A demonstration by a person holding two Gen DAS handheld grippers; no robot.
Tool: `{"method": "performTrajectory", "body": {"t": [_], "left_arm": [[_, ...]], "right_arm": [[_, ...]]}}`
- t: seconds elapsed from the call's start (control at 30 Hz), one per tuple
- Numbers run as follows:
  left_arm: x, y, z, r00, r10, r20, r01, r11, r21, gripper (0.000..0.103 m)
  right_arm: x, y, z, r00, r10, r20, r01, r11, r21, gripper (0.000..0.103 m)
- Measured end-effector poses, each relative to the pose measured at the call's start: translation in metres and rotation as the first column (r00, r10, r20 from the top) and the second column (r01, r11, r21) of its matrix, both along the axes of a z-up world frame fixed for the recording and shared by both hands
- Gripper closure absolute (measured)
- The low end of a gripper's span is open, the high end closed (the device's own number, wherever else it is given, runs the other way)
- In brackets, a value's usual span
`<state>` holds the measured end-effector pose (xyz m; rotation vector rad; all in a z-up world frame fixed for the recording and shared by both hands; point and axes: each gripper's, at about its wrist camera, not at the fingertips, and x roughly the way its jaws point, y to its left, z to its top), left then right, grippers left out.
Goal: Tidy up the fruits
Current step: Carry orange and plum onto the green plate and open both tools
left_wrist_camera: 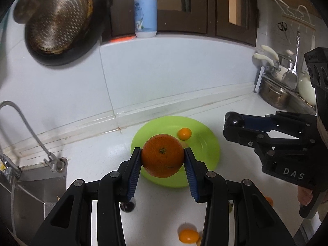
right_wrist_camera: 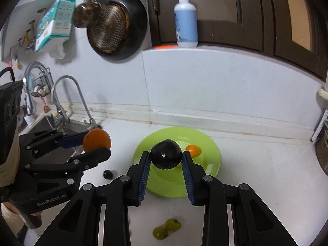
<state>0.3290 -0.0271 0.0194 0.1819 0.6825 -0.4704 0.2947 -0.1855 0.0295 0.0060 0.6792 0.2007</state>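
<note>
My left gripper (left_wrist_camera: 163,153) is shut on a large orange (left_wrist_camera: 163,155), held above the near edge of a green plate (left_wrist_camera: 207,143). My right gripper (right_wrist_camera: 166,155) is shut on a dark, round avocado-like fruit (right_wrist_camera: 166,154) over the same green plate (right_wrist_camera: 211,157). One small orange fruit (left_wrist_camera: 184,133) lies on the plate, seen again as the small orange fruit (right_wrist_camera: 193,150) in the right wrist view. From the right, the left gripper (right_wrist_camera: 96,145) shows with the orange (right_wrist_camera: 96,139). From the left, the right gripper (left_wrist_camera: 233,123) shows with its load hidden.
On the white counter lie a small orange fruit (left_wrist_camera: 188,235), two green fruits (right_wrist_camera: 166,228) and a dark fruit (right_wrist_camera: 108,174). A sink (right_wrist_camera: 61,127) with faucets (right_wrist_camera: 65,94) is at left. A pan (right_wrist_camera: 116,26) hangs on the wall; a soap bottle (right_wrist_camera: 186,24) stands on the ledge. Pots (left_wrist_camera: 274,96) sit at right.
</note>
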Motion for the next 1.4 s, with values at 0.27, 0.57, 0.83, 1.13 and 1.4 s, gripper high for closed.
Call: {"method": "performTrajectory", "body": {"t": [0.27,0.57,0.83,1.13,1.4], "left_arm": [[0.044,-0.011,-0.021,0.996,0.011,-0.085,-0.011,1.0,0.001,0.062],[0.086,-0.026,-0.066,0.98,0.026,-0.198,-0.014,0.998,0.063,0.062],[0.1,-0.038,-0.095,0.961,0.027,-0.274,-0.003,0.996,0.087,0.062],[0.101,-0.039,-0.1,0.961,0.038,-0.274,-0.009,0.994,0.107,0.052],[0.084,-0.032,-0.074,0.978,0.056,-0.201,-0.031,0.992,0.123,0.04]], "right_arm": [[0.045,-0.016,-0.027,0.995,-0.006,-0.103,0.008,1.0,0.025,0.07],[0.086,-0.03,-0.069,0.971,-0.033,-0.235,0.038,0.999,0.017,0.07],[0.105,-0.036,-0.101,0.946,-0.032,-0.321,0.038,0.999,0.012,0.07],[0.11,-0.039,-0.107,0.939,-0.035,-0.341,0.045,0.999,0.022,0.068],[0.094,-0.036,-0.091,0.957,-0.049,-0.287,0.052,0.999,0.005,0.056]]}}
